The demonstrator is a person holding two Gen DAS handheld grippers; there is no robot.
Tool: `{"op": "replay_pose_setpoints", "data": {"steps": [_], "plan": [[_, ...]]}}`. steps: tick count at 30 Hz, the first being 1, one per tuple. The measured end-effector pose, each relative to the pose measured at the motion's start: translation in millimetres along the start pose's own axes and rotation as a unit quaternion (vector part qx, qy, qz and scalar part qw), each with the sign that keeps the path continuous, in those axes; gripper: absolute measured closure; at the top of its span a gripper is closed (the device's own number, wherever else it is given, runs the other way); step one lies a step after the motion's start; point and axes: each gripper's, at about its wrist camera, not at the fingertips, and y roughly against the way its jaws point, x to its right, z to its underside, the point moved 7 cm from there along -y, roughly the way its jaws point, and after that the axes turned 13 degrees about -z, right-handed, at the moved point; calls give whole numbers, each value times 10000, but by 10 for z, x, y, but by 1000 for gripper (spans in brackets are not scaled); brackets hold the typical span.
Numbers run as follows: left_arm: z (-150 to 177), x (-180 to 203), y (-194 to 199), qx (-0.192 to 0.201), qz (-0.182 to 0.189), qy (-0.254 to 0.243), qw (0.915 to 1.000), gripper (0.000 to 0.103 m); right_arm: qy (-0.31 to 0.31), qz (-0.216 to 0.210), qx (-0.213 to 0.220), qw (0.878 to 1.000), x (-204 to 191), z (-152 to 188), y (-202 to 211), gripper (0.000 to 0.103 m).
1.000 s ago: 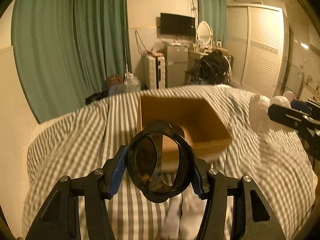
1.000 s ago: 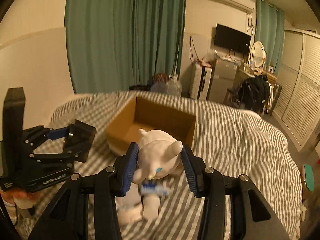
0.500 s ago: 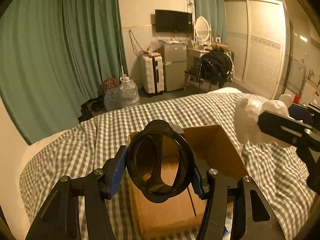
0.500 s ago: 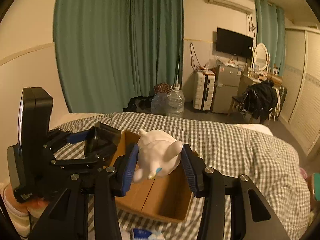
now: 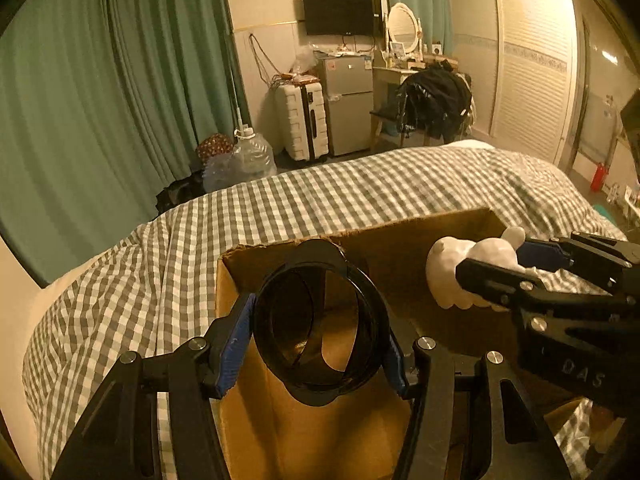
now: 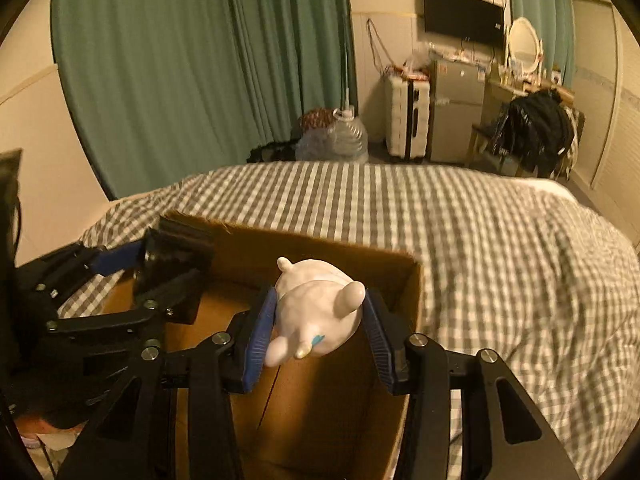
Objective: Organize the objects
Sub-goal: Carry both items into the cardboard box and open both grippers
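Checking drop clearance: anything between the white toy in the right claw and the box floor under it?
Nothing shows. In the right wrist view the white toy hangs over bare floor of the cardboard box.

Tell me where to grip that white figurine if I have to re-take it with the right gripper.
Take the white figurine across its rounded body, as the right gripper does now, one blue pad on each flank, coming from the near side over the cardboard box. The ears and limbs are thin nubs that would likely slip.
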Motion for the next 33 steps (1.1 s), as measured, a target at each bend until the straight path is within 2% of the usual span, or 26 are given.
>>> {"op": "replay_pose_setpoints", "data": {"steps": [5, 6, 7, 8, 9, 15, 19, 23, 28, 33], "plan": [[19, 41, -4, -77, 125, 1, 9999, 41, -178, -87, 124, 9997, 113, 14, -1, 58], [12, 34, 34, -29, 116, 24, 9999, 33, -222, -102, 201, 9995, 113, 5, 53, 53], [12, 24, 71, 15, 81, 38, 10000, 27, -237, -115, 277, 9993, 117, -14, 105, 40], [14, 2, 116, 64, 44, 59, 10000, 15, -258, -118, 373, 9989, 117, -32, 180, 35], [29, -63, 221, 162, 36, 114, 9998, 11, -296, -103, 478, 9984, 101, -52, 275, 31], [43, -283, 680, 376, 173, 430, 9982, 11, -310, -10, 963, 9949, -64, -120, 945, 24], [85, -501, 1053, 571, 17, 568, 9968, 10, -14, 214, 1096, 9937, -329, -81, 1399, 23], [211, -675, 1309, 537, -95, 696, 9961, 10, 249, 376, 1187, 9919, -569, -23, 1800, 22], [490, -797, 1554, 486, -233, 790, 9954, 10, 522, 483, 1129, 9911, -843, 155, 2099, 22], [849, -777, 1632, 324, -385, 704, 9963, 10, 622, 439, 790, 9940, -993, 462, 2070, 22]]}}
